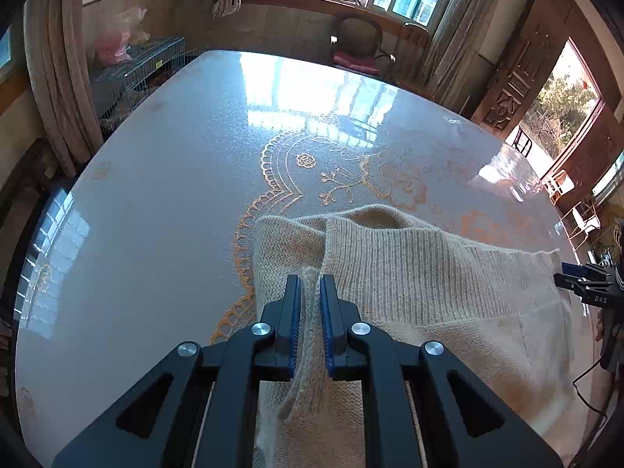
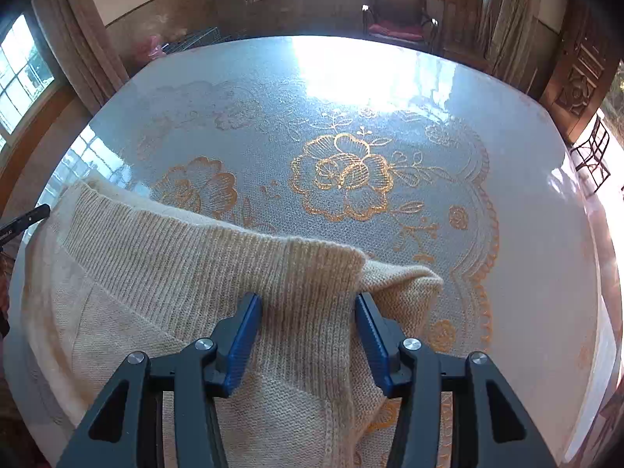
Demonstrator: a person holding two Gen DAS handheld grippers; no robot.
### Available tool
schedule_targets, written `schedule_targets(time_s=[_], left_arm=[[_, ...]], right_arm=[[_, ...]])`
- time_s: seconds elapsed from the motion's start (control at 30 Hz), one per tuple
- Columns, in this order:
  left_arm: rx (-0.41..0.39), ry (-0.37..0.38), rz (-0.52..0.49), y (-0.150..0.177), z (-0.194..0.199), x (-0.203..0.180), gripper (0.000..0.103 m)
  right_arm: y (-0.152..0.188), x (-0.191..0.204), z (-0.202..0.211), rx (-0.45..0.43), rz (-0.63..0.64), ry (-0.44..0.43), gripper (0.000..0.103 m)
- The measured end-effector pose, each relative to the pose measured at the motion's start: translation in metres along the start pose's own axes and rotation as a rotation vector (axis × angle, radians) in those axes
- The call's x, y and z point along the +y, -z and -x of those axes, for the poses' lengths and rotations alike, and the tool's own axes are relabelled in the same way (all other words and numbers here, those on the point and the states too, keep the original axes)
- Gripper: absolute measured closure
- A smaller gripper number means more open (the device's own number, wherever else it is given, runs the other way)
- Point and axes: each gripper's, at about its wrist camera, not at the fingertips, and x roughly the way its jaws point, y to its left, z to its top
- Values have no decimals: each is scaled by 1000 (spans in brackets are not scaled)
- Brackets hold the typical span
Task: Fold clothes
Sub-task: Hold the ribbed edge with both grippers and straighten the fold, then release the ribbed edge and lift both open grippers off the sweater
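A cream knitted sweater [image 1: 409,265] lies partly folded on the near side of a round table [image 1: 156,195] covered with a glossy gold-flowered cloth. My left gripper [image 1: 310,279] is shut on a thin raised fold of the knit, which runs down between its blue pads. In the right wrist view the sweater [image 2: 175,257] shows its ribbed band on top. My right gripper [image 2: 308,300] stands open over that band, and its pads sit apart on either side of the ribbing without pressing it. The right gripper's tip [image 1: 581,280] also shows at the sweater's right edge.
The table's far half [image 2: 390,117] carries only sun glare. Behind it stand a wooden chair with a red cushion [image 1: 358,46], a wire cage [image 1: 132,66] at the left and curtained windows. A carved wooden door [image 1: 507,89] is at the right.
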Motion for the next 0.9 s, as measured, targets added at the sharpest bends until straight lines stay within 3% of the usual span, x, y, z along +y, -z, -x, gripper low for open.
schedule_targets(time_s=[0.07, 0.1, 0.3, 0.4, 0.53, 0.63, 0.8, 0.9], left_arm=[[-5, 2, 0, 0, 1, -1, 93], [-8, 4, -1, 0, 1, -1, 93], [-18, -26, -44, 2, 3, -6, 90], [-12, -27, -56, 2, 4, -8, 89], [2, -23, -35, -1, 2, -4, 88], [11, -22, -31, 0, 0, -4, 88], [33, -51, -64, 4, -6, -10, 87], [28, -63, -101, 4, -6, -16, 89]], right_arm=[[2, 7, -6, 36, 49, -3, 29], [3, 9, -8, 49, 62, -4, 29], [-4, -26, -7, 47, -135, -47, 34], [-5, -36, -3, 59, -145, -89, 48], [-6, -36, -3, 109, -69, -66, 52], [-7, -42, 4, 92, -61, -3, 85], [-19, -31, 1, 117, 14, 106, 90], [-23, -31, 10, 63, 30, 140, 95]])
